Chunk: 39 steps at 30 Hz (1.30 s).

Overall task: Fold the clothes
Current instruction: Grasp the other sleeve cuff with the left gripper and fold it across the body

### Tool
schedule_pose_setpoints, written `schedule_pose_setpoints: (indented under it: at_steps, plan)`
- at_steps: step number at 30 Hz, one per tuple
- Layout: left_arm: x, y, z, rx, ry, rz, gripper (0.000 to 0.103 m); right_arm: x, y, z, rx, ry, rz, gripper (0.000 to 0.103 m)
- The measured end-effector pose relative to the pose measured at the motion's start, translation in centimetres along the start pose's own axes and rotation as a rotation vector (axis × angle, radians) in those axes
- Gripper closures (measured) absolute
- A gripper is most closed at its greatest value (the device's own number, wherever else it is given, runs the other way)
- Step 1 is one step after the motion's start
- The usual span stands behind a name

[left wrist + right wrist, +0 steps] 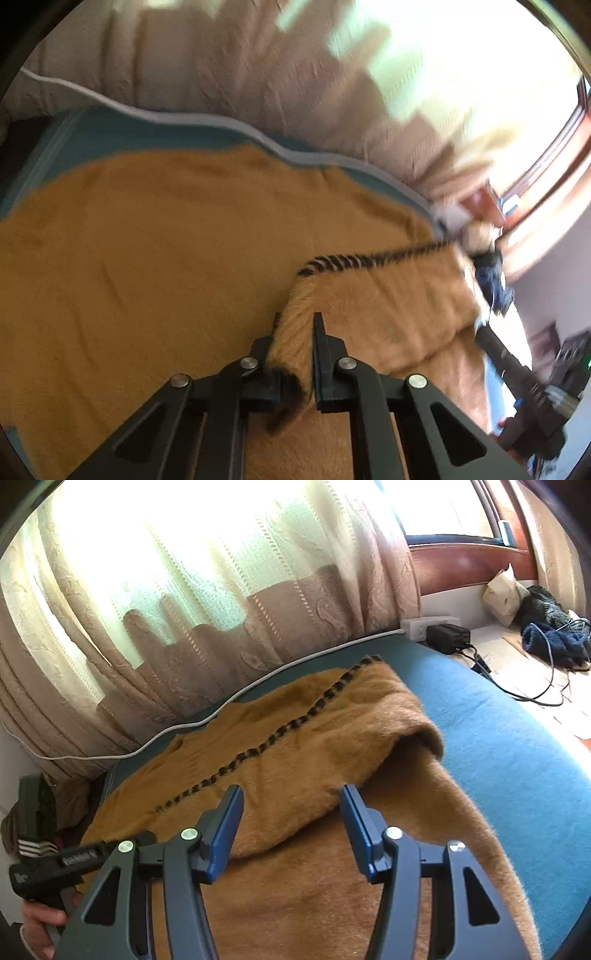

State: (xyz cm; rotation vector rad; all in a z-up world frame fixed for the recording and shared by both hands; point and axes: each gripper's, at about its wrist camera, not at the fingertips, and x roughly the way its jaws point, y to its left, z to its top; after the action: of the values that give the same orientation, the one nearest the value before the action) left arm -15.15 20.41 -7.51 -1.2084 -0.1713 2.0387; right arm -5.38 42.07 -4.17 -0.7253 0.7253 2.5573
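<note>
Left tool (295, 354) clamps the tan garment (147, 258) by its striped hem at six o'clock — ready to carry the fold. Right tool (291, 812) hovers open above it, spread on the blue bed (498, 731).

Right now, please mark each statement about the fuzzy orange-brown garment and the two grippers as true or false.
1. The left gripper is shut on a fold of the fuzzy orange-brown garment. True.
2. The right gripper is clamped on the garment. False: its jaws stand open above the cloth.
3. The garment lies on a blue-green cover. True.
4. The garment's edge has white dotted trim. False: the trim is dark stitching.
5. A white cable runs behind the garment. True.
</note>
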Motion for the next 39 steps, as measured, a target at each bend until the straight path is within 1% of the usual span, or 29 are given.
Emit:
schedule_pose_setpoints:
  at_steps: [2,4,6,9,12,16,17,19,20,21,22,24,25,26,27,28,29,30,31,33,34,35,36,37,39]
  plan:
    - [-1.9,0.7,1.0,-0.008,-0.081,0.045,0.091,-0.2,-0.2,0.2,0.002,-0.014,-0.015,0.045]
    - [-3.1,1.4,1.8,-0.004,-0.119,0.078,0.091,-0.1,-0.8,0.4,0.018,-0.016,-0.039,0.045]
    - [-3.2,2.2,1.8,-0.004,-0.118,0.102,0.091,0.1,-1.4,0.7,0.037,-0.016,-0.066,0.045]
    - [-3.4,3.5,1.9,-0.005,-0.116,0.138,0.091,1.0,-2.6,0.8,0.07,0.011,-0.099,0.045]
    - [-2.1,4.4,0.8,-0.002,-0.091,0.177,0.091,1.3,-3.2,1.0,0.07,0.021,-0.143,0.045]
    - [-0.9,5.3,-0.2,-0.025,-0.07,0.169,0.091,1.8,-4.1,1.5,0.05,0.044,-0.255,0.045]
    - [-0.8,5.4,-0.3,-0.022,-0.071,0.169,0.091,2.2,-4.4,1.7,0.044,0.068,-0.276,0.045]
    - [-0.8,5.4,-0.3,-0.013,-0.069,0.171,0.091,3.0,-5.0,1.9,0.041,0.115,-0.282,0.044]
    - [-0.8,5.4,-0.2,-0.008,-0.068,0.173,0.091,3.2,-5.2,2.1,0.038,0.13,-0.285,0.042]
    - [-0.8,5.5,-0.2,-0.003,-0.067,0.175,0.091,3.3,-5.4,2.3,0.025,0.138,-0.313,0.036]
    - [-0.8,5.5,-0.1,-0.004,-0.064,0.178,0.089,3.4,-5.5,2.5,0.008,0.143,-0.353,0.034]
    - [-0.9,5.7,0.0,-0.006,-0.056,0.183,0.086,3.6,-6.0,3.0,-0.014,0.163,-0.428,0.034]
    - [-1.1,5.8,0.1,-0.005,-0.051,0.186,0.085,3.8,-6.6,3.2,-0.01,0.185,-0.46,0.037]
    - [-1.4,5.7,0.2,0.005,-0.051,0.204,0.081,3.6,-7.0,3.6,0.001,0.187,-0.466,0.039]
    - [-1.7,5.5,0.2,0.017,-0.061,0.228,0.077,3.2,-7.2,4.0,0.016,0.179,-0.459,0.04]
    - [-2.0,5.3,0.4,0.03,-0.081,0.264,0.073,2.6,-6.9,4.7,0.015,0.154,-0.43,0.04]
    - [-2.6,4.9,0.5,0.047,-0.113,0.312,0.064,1.9,-6.3,5.4,0.007,0.122,-0.39,0.04]
    - [-3.1,4.7,0.7,0.057,-0.141,0.343,0.047,1.5,-5.4,6.2,-0.013,0.095,-0.348,0.04]
    - [-3.9,4.4,0.8,0.062,-0.175,0.355,0.043,1.4,-4.1,7.0,-0.05,0.079,-0.296,0.04]
    - [-5.4,3.8,1.0,0.07,-0.243,0.375,0.042,2.1,-1.2,8.1,-0.143,0.074,-0.195,0.038]
    - [-5.9,3.4,1.0,0.075,-0.26,0.357,0.042,2.7,0.3,8.5,-0.194,0.084,-0.144,0.036]
    - [-6.0,3.0,1.0,0.083,-0.264,0.309,0.042,3.7,1.7,8.7,-0.24,0.1,-0.098,0.036]
    - [-6.1,2.5,1.0,0.092,-0.267,0.26,0.042,4.8,2.7,8.7,-0.281,0.12,-0.072,0.036]
    - [-6.2,2.1,0.9,0.1,-0.271,0.21,0.042,5.9,3.7,8.6,-0.321,0.14,-0.054,0.036]
    - [-4.6,1.3,0.6,0.124,-0.212,0.095,0.042,8.3,4.4,8.4,-0.359,0.182,-0.065,0.036]
